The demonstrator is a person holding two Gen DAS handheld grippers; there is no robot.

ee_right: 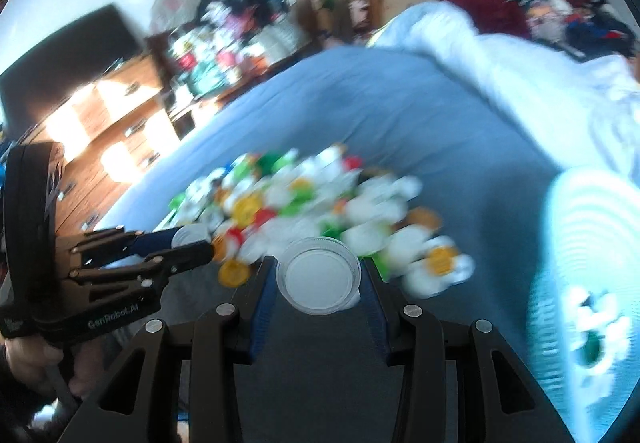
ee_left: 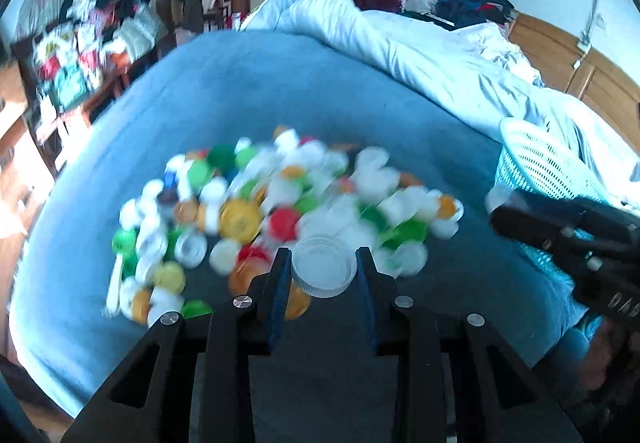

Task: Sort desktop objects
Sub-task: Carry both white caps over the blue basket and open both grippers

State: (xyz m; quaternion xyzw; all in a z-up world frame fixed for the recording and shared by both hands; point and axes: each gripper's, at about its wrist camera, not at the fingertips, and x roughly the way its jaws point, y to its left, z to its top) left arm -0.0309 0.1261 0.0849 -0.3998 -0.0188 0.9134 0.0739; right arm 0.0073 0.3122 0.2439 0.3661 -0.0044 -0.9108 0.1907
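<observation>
A heap of coloured and white bottle caps (ee_left: pixel 256 203) lies on a blue bedsheet (ee_left: pixel 280 83). My left gripper (ee_left: pixel 323 260) is shut on a translucent white ribbed cap (ee_left: pixel 324 275), held just above the heap's near edge. In the right wrist view, my right gripper (ee_right: pixel 319 267) is shut on a clear round cap (ee_right: pixel 318 281) over the near side of the heap (ee_right: pixel 312 199). The left gripper (ee_right: pixel 192 242) shows there at the left with its white cap (ee_right: pixel 191 233). The right gripper (ee_left: pixel 505 212) appears at the right edge of the left wrist view, in front of the basket.
A pale turquoise mesh basket (ee_left: pixel 540 163) stands right of the heap; in the right wrist view the basket (ee_right: pixel 584 243) holds a few caps. A bunched light-blue quilt (ee_left: pixel 420 51) lies behind. A cluttered wooden cabinet (ee_right: pixel 120 111) stands beyond the bed's left edge. Both views are motion-blurred.
</observation>
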